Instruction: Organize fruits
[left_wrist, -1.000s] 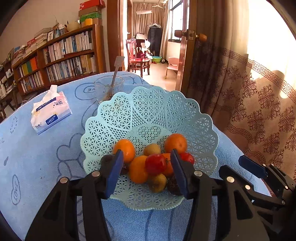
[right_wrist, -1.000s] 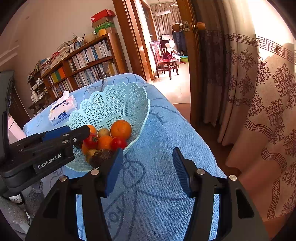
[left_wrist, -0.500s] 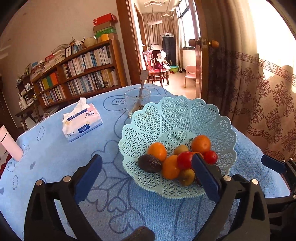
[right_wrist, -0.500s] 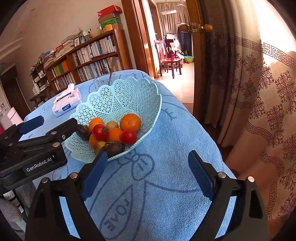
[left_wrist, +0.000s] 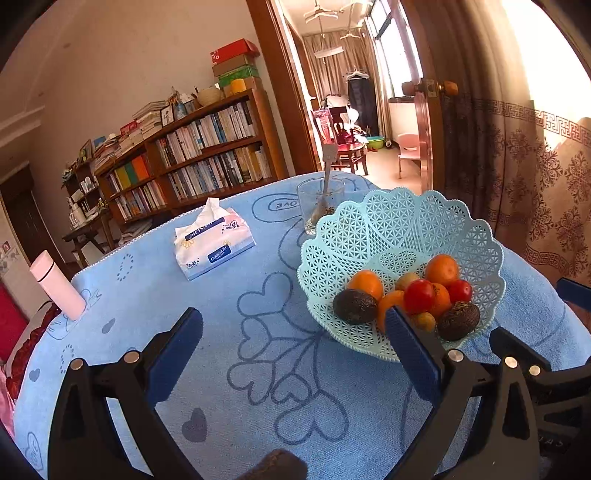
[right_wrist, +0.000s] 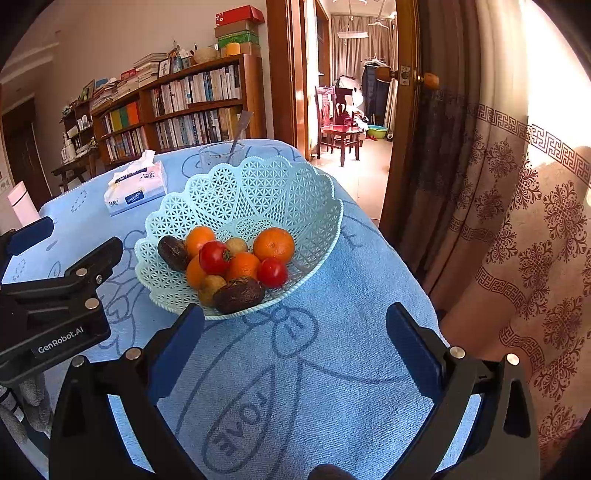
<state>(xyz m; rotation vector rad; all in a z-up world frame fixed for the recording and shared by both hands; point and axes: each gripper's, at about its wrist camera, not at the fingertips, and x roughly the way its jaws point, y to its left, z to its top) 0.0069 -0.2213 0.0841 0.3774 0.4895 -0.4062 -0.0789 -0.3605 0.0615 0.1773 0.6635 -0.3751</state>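
You are holding both grippers, left (left_wrist: 293, 345) and right (right_wrist: 294, 339), with jaws gaping wide and empty, near the pale-green lattice plastic fruit basket (right_wrist: 258, 188).

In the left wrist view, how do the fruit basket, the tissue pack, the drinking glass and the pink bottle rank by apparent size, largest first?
1. Fruit basket, clearly largest.
2. Tissue pack.
3. Pink bottle and drinking glass look similar; the glass stands farther away and the basket partly hides it, so I do not rank them.

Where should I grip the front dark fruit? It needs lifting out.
Take the dark fruit across its short middle, coming from above on the near rim side of the basket. It lies lengthwise on top of the pile, its upper face uncovered.
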